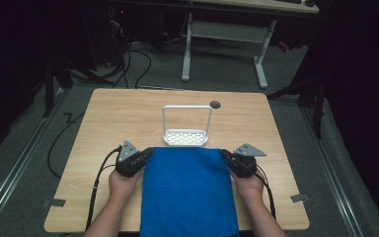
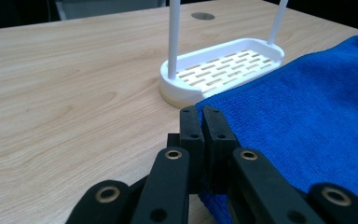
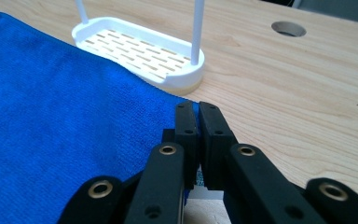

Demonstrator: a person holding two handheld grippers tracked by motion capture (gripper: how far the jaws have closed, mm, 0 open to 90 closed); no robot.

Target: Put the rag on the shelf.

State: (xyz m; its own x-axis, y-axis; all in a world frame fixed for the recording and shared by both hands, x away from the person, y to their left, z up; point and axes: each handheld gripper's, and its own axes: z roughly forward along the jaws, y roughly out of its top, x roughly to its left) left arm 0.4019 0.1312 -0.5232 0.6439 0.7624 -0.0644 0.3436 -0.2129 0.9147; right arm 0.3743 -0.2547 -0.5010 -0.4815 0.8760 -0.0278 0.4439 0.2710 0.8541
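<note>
Squarely in front of the person, a blue cloth [image 1: 188,190] lies spread on the wooden tabletop [image 1: 108,118], its near end hanging over the tabletop's near edge. Its far edge ends just short of a white slotted rack [image 1: 185,137], which stands beyond the cloth with a tall hoop handle rising from its two ends. In the two gripper views that far edge looks as if it touches or slightly overlaps the rack's base; which one, I cannot tell.

At the cloth's far left corner, the left tongs [image 1: 147,154] are pressed together on the fabric. In the left gripper view the left tongs [image 2: 204,111] show their jaws closed flat against each other, with the blue corner pinched between them and blue fabric showing under them.

At the cloth's far right corner, the right tongs [image 1: 225,154] grip the same way. In the right gripper view the right tongs [image 3: 196,106] have their jaws shut with a thin sliver of blue between them.

Beyond the rack, towards the right, a round cable hole [image 1: 215,104] sits in the tabletop.
</note>
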